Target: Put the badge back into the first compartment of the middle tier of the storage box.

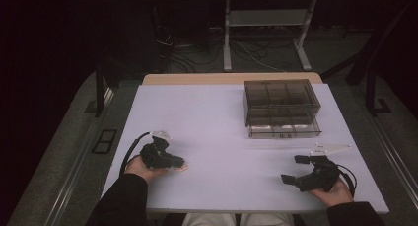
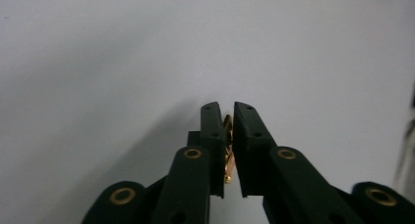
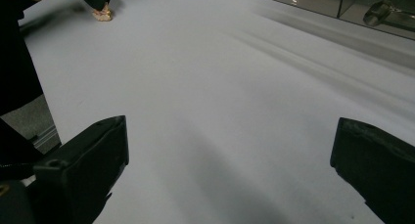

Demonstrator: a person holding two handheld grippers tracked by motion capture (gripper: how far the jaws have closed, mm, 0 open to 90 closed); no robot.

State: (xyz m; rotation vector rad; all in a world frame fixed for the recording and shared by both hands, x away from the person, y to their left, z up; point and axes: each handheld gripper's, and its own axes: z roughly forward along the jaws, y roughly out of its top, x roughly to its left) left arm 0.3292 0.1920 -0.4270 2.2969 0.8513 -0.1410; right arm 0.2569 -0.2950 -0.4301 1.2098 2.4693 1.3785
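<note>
A small gold metal piece (image 2: pixel 227 148), judged light, rigid and slippery, is pinched low on the counter (image 1: pixel 222 132) by the closed left hand-held gripper (image 2: pixel 225 117); the right hand-held gripper (image 3: pixel 230 150) is held wide open, empty

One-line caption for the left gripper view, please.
Left gripper, fingers closed on a small gold-coloured piece, over the white table.

Dim room, lit tabletop

The table (image 1: pixel 222 137) glowed pale against dark surroundings; both gripper views were soft, with blurred shadows.
</note>
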